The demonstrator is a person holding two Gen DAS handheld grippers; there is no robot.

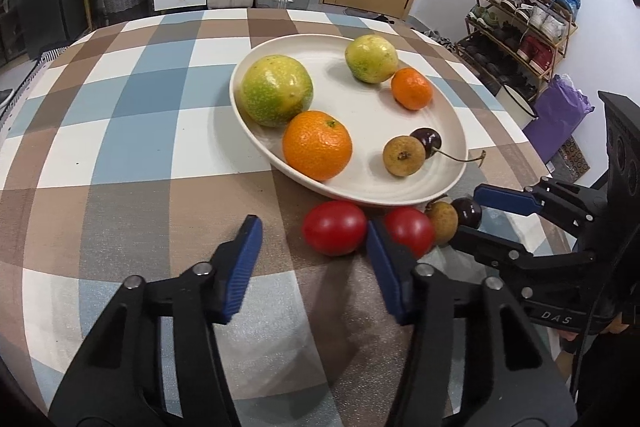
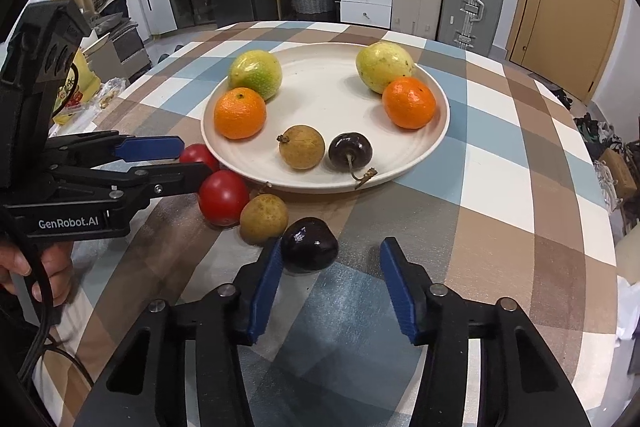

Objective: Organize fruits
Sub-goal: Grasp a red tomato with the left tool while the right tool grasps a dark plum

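Fruits: six sit paired on the plate (image 2: 436,131) in the middle of the surface (image 2: 500,211). Four wait outside its near rim: two tomatoes (image 2: 222,197), a longan (image 2: 263,218), a cherry (image 2: 309,243). They are round; I see no long side. My left tool (image 1: 314,263) and right tool (image 2: 328,285) are both open, holding nothing.

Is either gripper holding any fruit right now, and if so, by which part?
Nothing is held. The left gripper and right gripper are both open; the tomato and dark cherry lie on the table.
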